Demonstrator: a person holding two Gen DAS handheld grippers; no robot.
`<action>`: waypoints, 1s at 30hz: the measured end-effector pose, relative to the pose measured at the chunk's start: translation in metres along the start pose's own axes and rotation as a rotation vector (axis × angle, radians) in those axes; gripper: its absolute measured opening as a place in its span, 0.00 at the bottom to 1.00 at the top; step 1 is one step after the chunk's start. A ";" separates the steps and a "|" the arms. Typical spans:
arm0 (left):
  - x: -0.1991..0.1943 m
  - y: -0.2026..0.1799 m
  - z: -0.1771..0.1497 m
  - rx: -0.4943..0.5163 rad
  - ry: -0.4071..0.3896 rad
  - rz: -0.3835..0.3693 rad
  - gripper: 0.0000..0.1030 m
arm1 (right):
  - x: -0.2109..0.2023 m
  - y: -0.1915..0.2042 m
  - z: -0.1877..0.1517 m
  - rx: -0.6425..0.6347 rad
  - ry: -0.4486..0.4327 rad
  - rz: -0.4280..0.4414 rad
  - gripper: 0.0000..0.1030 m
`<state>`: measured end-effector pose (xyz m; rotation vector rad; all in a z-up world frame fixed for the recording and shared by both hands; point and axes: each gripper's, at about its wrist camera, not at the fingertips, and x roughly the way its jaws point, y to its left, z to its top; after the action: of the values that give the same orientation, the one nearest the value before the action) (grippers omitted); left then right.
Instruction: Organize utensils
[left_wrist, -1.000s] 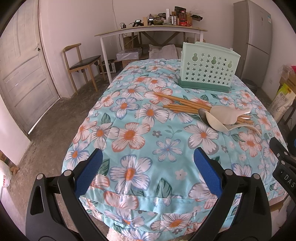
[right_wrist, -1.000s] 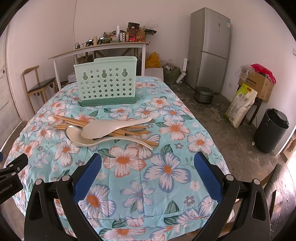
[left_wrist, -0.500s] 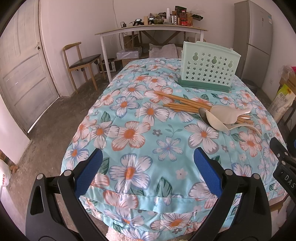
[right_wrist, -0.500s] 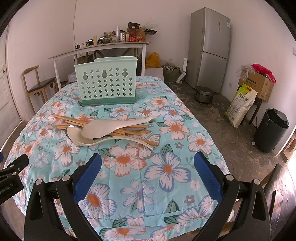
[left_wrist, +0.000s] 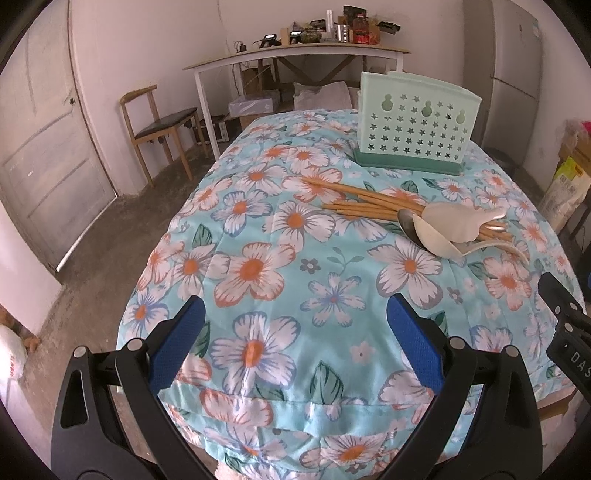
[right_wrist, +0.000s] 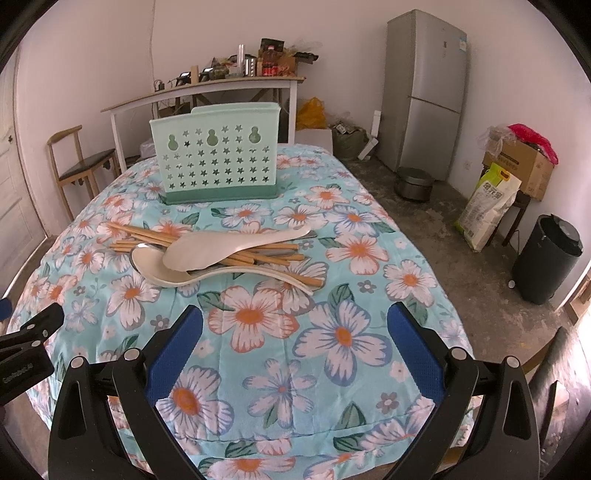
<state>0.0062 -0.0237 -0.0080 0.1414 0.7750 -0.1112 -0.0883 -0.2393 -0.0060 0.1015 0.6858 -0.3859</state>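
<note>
Hovering over the near edge of the tabletop (right_wrist: 369, 373), we have both tools empty: our left gripper (left_wrist: 295, 332) and right gripper (right_wrist: 295, 336) each have their jaws spread wide, blue pads well apart, nothing between them. We judge that this keeps both ready for a first pick, since nothing has gone into the holder yet.

Near the middle of the floral cloth lies the heap of utensils. Wooden chopsticks (right_wrist: 147, 236) fan out at the bottom, their tips pointing toward the left edge. A metal spoon (left_wrist: 408, 225) peeks out among them, and two cream rice paddles (right_wrist: 229, 247) lie across the top, one overlapping the other. Because they are piled crosswise, the top paddle looks like the easiest to lift first.

Beyond the pile, toward the far edge, stands the mint-green holder (right_wrist: 216, 162), upright, its front pierced with stars, on a darker green base. It looks empty from here.
</note>
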 end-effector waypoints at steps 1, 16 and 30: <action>0.002 -0.002 0.001 0.008 0.002 -0.004 0.92 | 0.003 0.000 0.001 -0.003 0.008 0.007 0.95; 0.044 -0.014 0.014 0.029 0.010 -0.128 0.92 | 0.065 0.012 -0.012 -0.065 0.160 0.170 0.95; 0.047 -0.023 0.024 0.048 -0.063 -0.215 0.92 | 0.069 0.005 -0.014 -0.073 0.071 0.250 0.95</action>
<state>0.0529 -0.0528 -0.0259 0.0991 0.7237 -0.3372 -0.0456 -0.2531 -0.0608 0.1306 0.7464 -0.1174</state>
